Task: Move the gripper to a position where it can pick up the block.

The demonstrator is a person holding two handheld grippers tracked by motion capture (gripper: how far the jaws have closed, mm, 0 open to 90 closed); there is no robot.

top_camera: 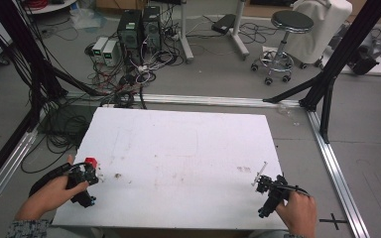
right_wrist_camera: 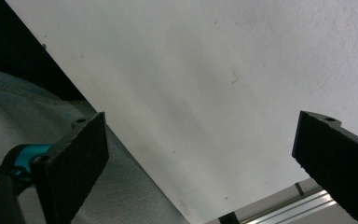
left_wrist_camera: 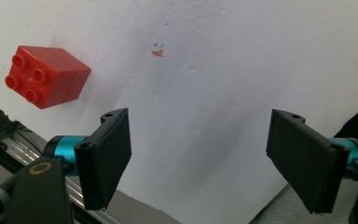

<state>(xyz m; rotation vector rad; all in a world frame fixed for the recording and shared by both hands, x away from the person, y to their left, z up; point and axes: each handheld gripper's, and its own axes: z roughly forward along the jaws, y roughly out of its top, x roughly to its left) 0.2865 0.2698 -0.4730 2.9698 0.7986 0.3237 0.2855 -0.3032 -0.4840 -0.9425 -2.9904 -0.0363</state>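
- a red building brick (left_wrist_camera: 44, 75) is seen lying on the white worktop (top_camera: 188, 148) near its left edge, just beyond the left tool (top_camera: 90, 174) and off to one side of its jaws, not between them.
- in the left gripper view the left tool (left_wrist_camera: 205, 158) is shown with its two black jaws spread wide, nothing held between them; the brick sits apart from the nearer jaw, up and to the left.
- the brick is a glossy plastic block, roughly cubic, with four round studs on one face; that studded face is turned sideways towards the camera.
- the right tool (top_camera: 264, 184) is held at the worktop's right edge near its front corner; in its own view the right tool (right_wrist_camera: 200, 163) has flat black jaws set wide apart over bare white surface.
- the worktop is matt white, faintly dimpled, with small brownish and reddish smudges (left_wrist_camera: 157, 52).
- pale blue denim (right_wrist_camera: 9, 121) is shown below the worktop edge in the right gripper view.
- the high view adds a grey floor, tangled cables (top_camera: 129, 79), computer towers (top_camera: 140, 27) and a round stool (top_camera: 290, 25).
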